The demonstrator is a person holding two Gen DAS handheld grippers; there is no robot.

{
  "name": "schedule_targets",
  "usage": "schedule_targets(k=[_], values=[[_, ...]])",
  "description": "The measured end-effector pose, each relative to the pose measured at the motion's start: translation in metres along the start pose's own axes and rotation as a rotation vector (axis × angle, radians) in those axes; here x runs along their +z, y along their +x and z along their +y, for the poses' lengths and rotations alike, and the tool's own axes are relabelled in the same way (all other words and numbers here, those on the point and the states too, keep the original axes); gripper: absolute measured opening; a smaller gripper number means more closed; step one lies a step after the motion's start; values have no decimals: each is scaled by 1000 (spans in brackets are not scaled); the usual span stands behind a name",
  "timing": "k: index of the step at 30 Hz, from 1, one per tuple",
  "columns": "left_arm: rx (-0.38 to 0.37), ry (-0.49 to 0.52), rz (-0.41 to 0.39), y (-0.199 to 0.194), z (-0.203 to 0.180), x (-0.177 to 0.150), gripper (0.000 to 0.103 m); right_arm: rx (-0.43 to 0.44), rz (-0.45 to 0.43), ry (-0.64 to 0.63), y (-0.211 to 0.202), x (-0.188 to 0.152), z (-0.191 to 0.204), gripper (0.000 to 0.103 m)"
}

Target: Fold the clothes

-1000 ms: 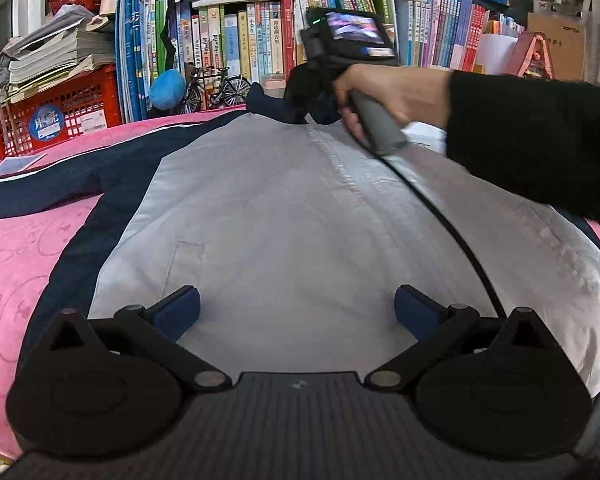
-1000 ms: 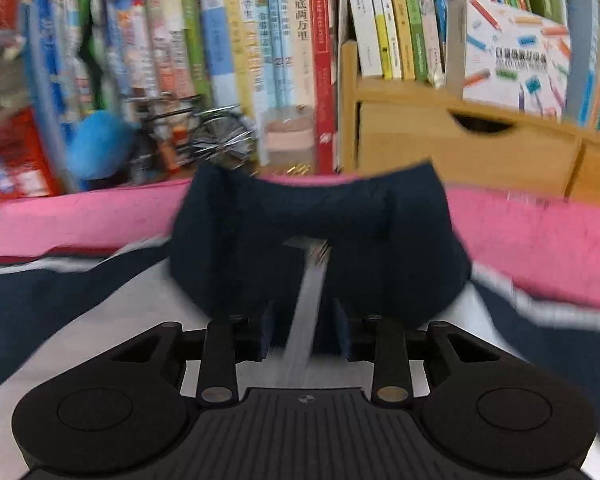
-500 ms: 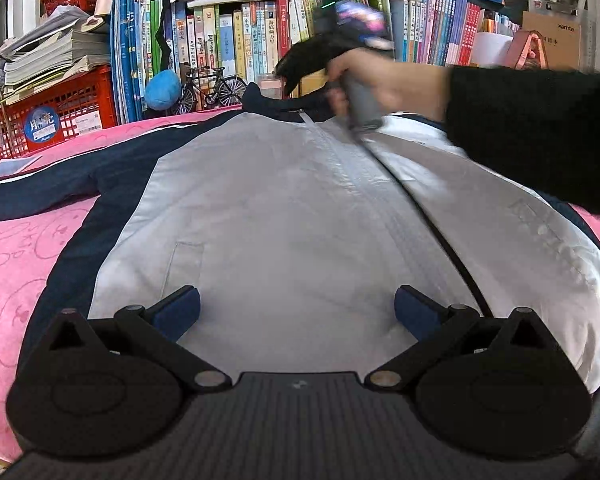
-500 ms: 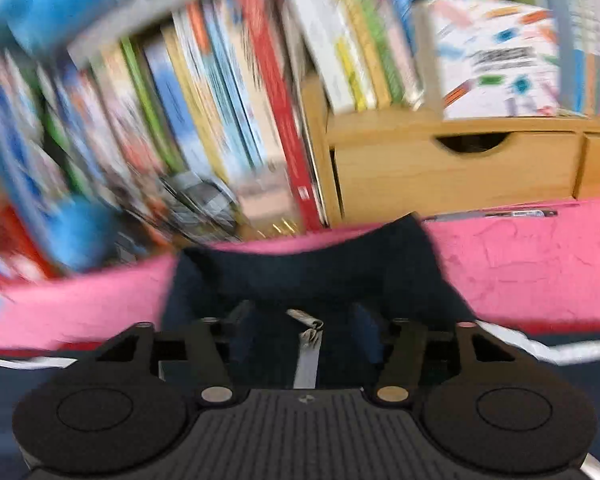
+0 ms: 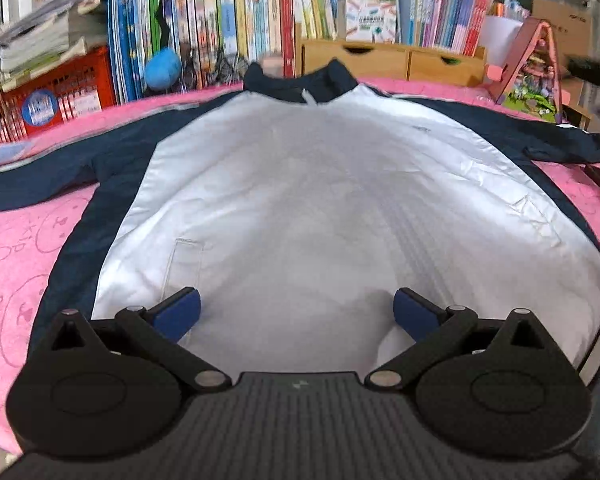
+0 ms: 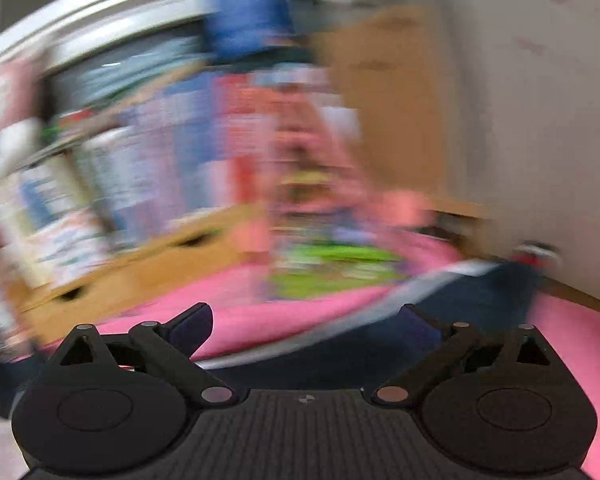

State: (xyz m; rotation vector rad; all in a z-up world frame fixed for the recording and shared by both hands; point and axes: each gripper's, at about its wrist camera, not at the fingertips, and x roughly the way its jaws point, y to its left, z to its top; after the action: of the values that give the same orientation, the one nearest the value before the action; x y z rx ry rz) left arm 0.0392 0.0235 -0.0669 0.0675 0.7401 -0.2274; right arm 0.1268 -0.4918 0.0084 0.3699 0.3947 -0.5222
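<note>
Behind the jacket runs a wall of packed bookshelves [image 5: 236,28], with a red crate [image 5: 56,92] off its left sleeve and wooden drawers [image 5: 392,60] just beyond its collar, all of it standing at the far edge of the pink blanket [image 5: 16,248] that I am working on. The jacket [image 5: 320,208] lies flat and face up on that blanket, zipped, its white front panel spread wide, navy sleeves stretched out to either side and the navy collar [image 5: 300,82] at the far end from me. I judge it light and limp, a smooth, slightly slick shell that will slide on itself and sag wherever it is unsupported, so I would pinch it at firm edges: a cuff, the shoulder seam or the hem, not the middle of the white panel. The right sleeve [image 6: 460,312] looks like the natural first hold for folding inward. My left gripper [image 5: 296,312] hovers low over the jacket's hem, pitched down toward the white front, jaws released and wide with only cloth beneath them, nothing pinched. My right gripper [image 6: 306,330] is out over the right sleeve, tilted and badly blurred in its own view; its jaws are opening, and nothing sits between them.
</note>
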Motion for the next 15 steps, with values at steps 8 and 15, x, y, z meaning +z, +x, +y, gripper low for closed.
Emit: schedule_targets(k=[8, 15], values=[[59, -62, -71, -8, 13, 25, 103, -184, 61, 57, 22, -21, -72, 101], [164, -31, -44, 9, 33, 32, 103, -180, 147, 181, 54, -24, -86, 90]])
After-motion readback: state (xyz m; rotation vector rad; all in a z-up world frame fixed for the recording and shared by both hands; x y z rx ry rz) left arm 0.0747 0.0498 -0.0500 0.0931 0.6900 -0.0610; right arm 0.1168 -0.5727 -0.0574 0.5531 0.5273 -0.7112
